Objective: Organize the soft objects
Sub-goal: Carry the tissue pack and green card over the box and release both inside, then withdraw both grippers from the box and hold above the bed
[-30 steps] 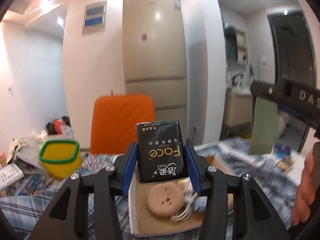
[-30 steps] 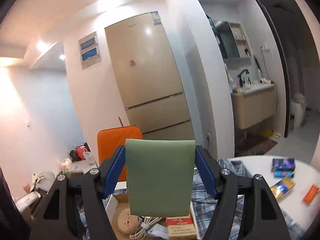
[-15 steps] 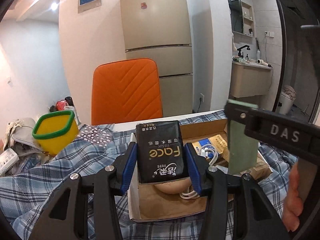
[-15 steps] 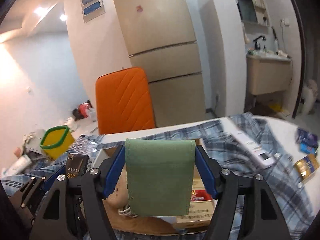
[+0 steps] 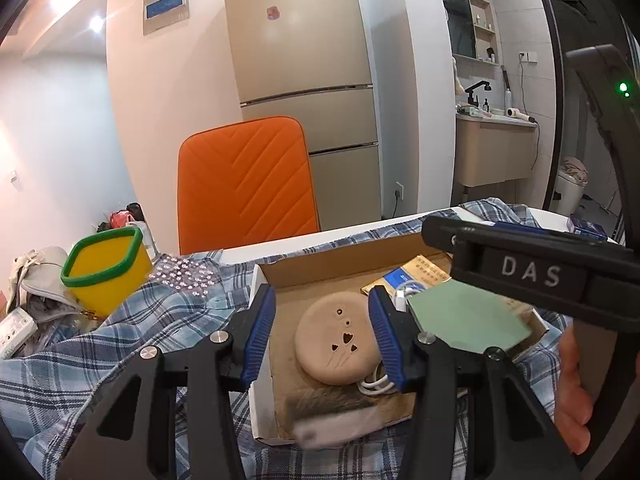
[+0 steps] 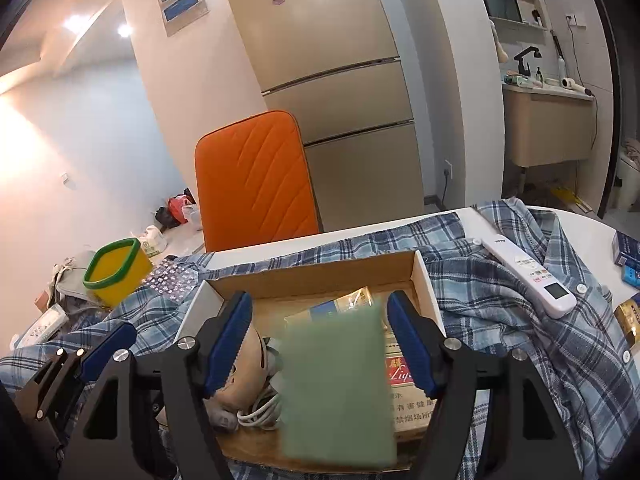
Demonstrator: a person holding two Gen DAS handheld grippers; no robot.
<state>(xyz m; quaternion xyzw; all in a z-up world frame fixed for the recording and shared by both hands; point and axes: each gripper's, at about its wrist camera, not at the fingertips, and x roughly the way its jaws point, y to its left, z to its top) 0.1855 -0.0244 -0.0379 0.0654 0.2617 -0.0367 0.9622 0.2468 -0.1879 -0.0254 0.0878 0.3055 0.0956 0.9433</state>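
Observation:
An open cardboard box (image 5: 320,270) (image 6: 316,276) lies on a plaid shirt on the table. My left gripper (image 5: 322,334) is open above the box; the black tissue pack (image 5: 332,416) is a blur falling below it, at the box's near edge. My right gripper (image 6: 320,344) is open too; the green pouch (image 6: 336,388) (image 5: 468,320) is blurred, dropping out of its jaws over the box. A tan round disc (image 5: 338,340) and a white cable (image 6: 260,412) lie in the box.
A red-and-white carton (image 6: 404,392) and a gold packet (image 5: 424,276) are in the box. A white remote (image 6: 528,272) lies on the shirt (image 6: 520,320) at the right. A yellow bin (image 5: 106,264) and an orange chair (image 5: 244,184) stand behind the table.
Both grippers have lowered over the box and opened. The tissue pack has left the left jaws and the green pouch has left the right jaws; both are falling.

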